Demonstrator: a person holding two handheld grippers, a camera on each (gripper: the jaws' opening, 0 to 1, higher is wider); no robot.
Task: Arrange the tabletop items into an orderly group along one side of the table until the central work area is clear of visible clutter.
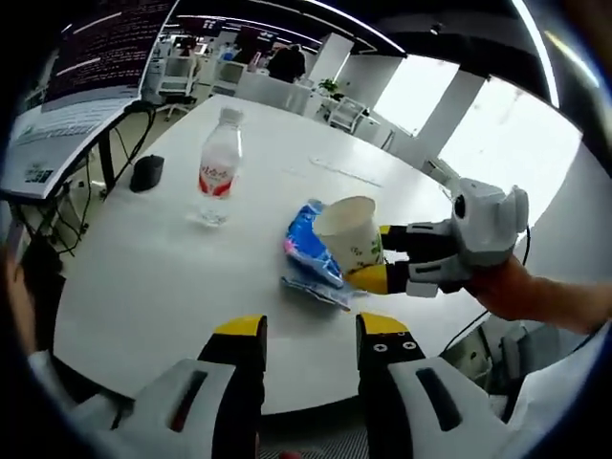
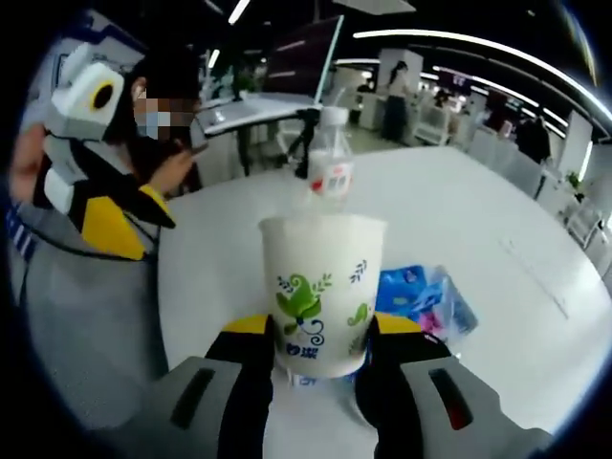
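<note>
My right gripper [image 2: 314, 337] has its jaws closed on the paper cup [image 2: 320, 292], near the bench [image 1: 143, 287] edge beside the blue packet [image 1: 311, 244]; my left gripper [image 1: 311, 330] hangs with jaws apart, holding nothing. I judge the tidying barely begun: the water bottle [image 1: 219, 172] and black mouse [image 1: 146, 172] sit well apart. The white round bench stands in a bright open office.

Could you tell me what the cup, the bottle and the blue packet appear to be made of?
Cup: likely paper, matte white with a printed green leaf motif. Bottle: clear plastic, see-through with a red label. Blue packet: apparently glossy plastic film, crinkled and shiny.
</note>
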